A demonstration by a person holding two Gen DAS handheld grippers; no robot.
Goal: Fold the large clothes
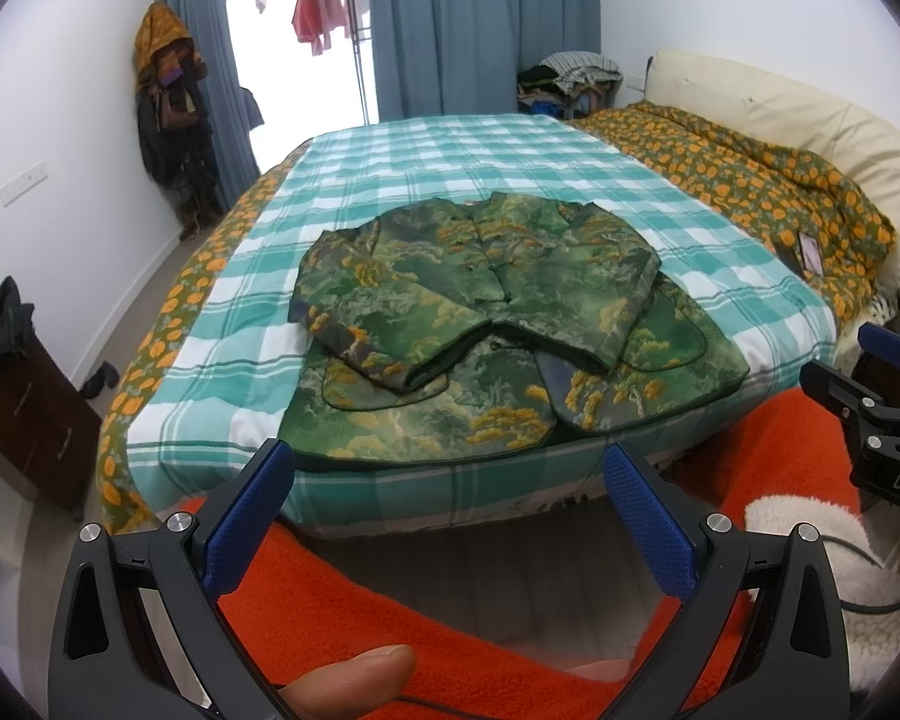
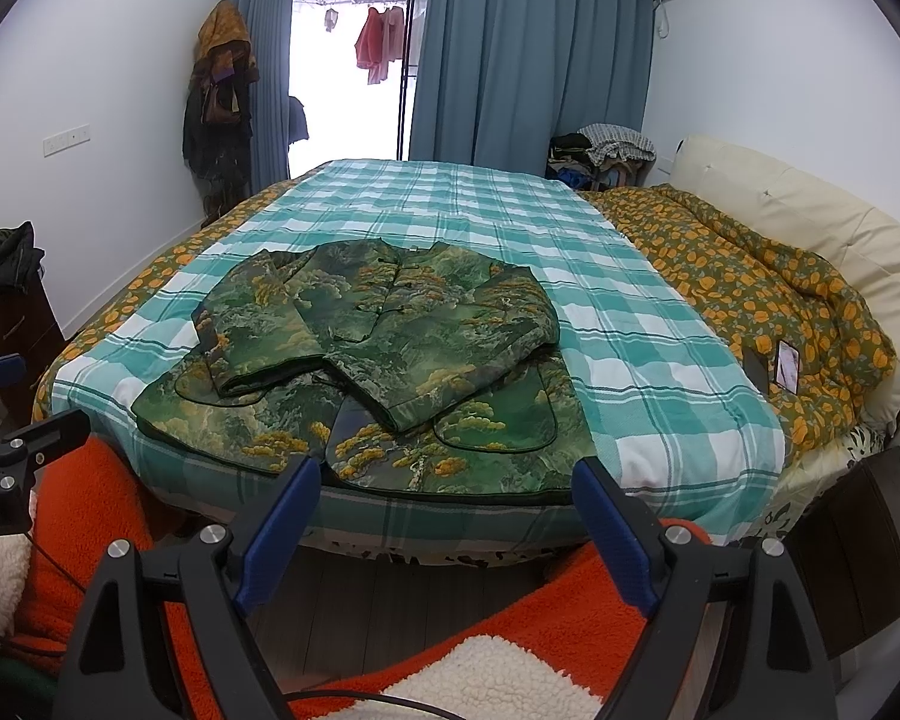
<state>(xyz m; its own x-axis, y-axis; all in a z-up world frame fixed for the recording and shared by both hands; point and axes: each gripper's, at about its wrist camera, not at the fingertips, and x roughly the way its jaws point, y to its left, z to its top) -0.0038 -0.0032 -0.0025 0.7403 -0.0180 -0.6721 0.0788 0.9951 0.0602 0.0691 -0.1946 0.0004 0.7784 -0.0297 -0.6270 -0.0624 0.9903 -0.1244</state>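
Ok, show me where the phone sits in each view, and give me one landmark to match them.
Left wrist: the phone lies on the orange-flowered quilt, right of centre, past the jacket.
Right wrist: the phone is at the right edge, on the same quilt.
Shared landmark: the red clothes hanging outside the window, top centre in both.

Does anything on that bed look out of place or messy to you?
Only a phone lying on the orange-flowered quilt near the bed's right edge. The green jacket lies flat on the checked sheet, both sleeves folded across its front.
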